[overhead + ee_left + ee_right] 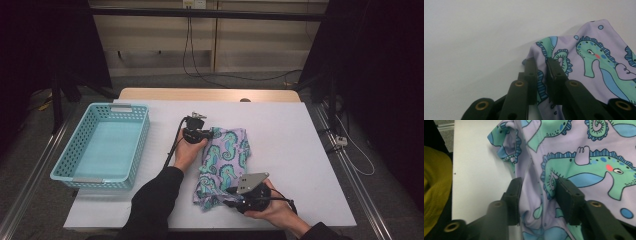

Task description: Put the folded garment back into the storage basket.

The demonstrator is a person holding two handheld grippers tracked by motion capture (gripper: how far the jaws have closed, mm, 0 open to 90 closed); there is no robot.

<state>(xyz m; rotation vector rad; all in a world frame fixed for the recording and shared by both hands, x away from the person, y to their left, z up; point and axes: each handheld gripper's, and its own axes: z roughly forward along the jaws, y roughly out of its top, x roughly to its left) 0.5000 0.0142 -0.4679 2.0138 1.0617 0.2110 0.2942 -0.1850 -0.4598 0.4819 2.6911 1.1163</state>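
A folded lilac cloth [225, 155] printed with green and blue seahorses lies in the middle of the white table [300, 150]. My left gripper [212, 134] is at the cloth's far left corner. In the left gripper view its jaws [541, 67] stand nearly together and pinch the edge of the cloth [599, 62]. My right gripper [228, 198] is at the near edge of the cloth and points left. In the right gripper view its jaws [537, 187] stand apart, with bunched cloth [574, 150] lying loose between the pads.
A turquoise plastic basket [141, 142] stands on the table's left side. The table's right half is bare white surface. Past the table edge in the right gripper view there is something yellow [434, 187]. Cables hang at the back wall.
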